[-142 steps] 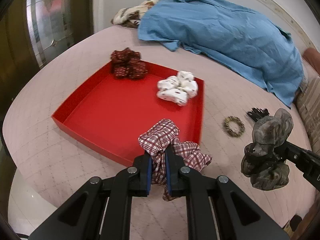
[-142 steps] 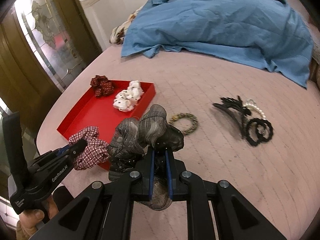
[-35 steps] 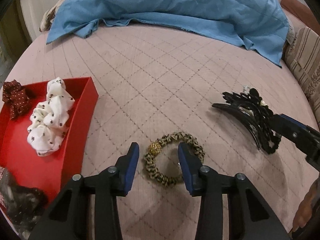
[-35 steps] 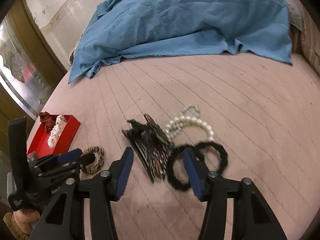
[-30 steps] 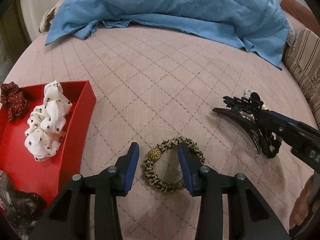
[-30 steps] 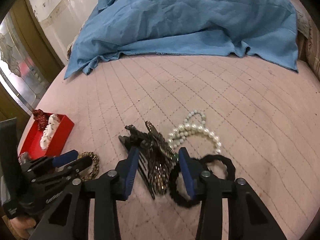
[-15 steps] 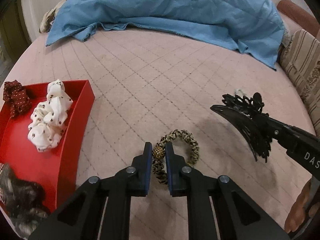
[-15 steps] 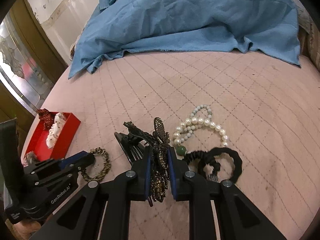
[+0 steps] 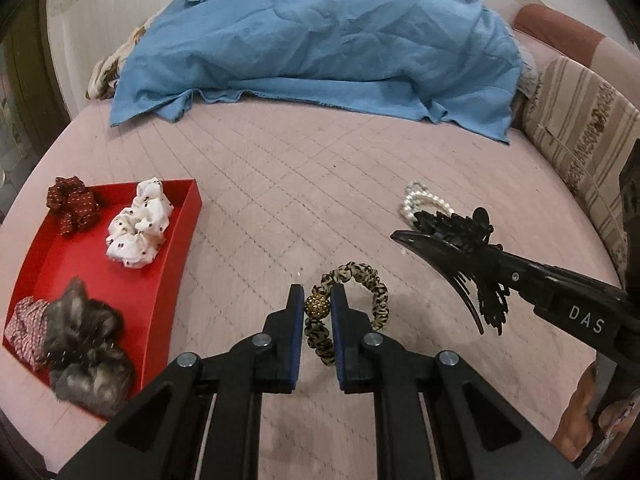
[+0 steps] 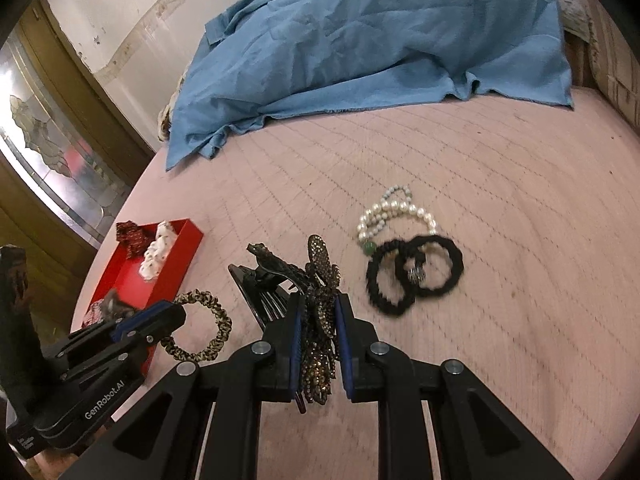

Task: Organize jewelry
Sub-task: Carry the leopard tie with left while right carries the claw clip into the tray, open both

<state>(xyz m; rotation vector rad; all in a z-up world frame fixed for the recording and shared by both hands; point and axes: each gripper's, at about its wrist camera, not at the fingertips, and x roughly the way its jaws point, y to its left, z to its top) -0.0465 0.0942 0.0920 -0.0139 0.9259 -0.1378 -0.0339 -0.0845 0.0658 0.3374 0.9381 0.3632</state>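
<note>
My left gripper (image 9: 316,308) is shut on the gold bead of a leopard-print hair tie (image 9: 362,280), lifted off the pink quilt. The same hair tie (image 10: 212,320) shows in the right wrist view, hanging from the left gripper (image 10: 176,312). My right gripper (image 10: 318,316) is shut on a black and bronze hair claw (image 10: 320,280), also raised; the claw (image 9: 456,252) juts out at the right of the left wrist view. The red tray (image 9: 132,304) at the left holds a dark red scrunchie (image 9: 72,204), a white dotted one (image 9: 138,224), a plaid one (image 9: 26,332) and a grey one (image 9: 86,348).
A pearl bracelet (image 10: 394,212) and two black hair ties (image 10: 416,272) lie on the quilt (image 9: 280,184) to the right. A blue cloth (image 9: 320,48) covers the far side. A striped cushion (image 9: 580,136) lines the right edge. A person's hand (image 9: 580,412) shows at lower right.
Both grippers closed, the left on the leopard hair tie's bead, the right on the hair claw. Both then rose and pulled back with them; the pearls and black ties stayed on the quilt.
</note>
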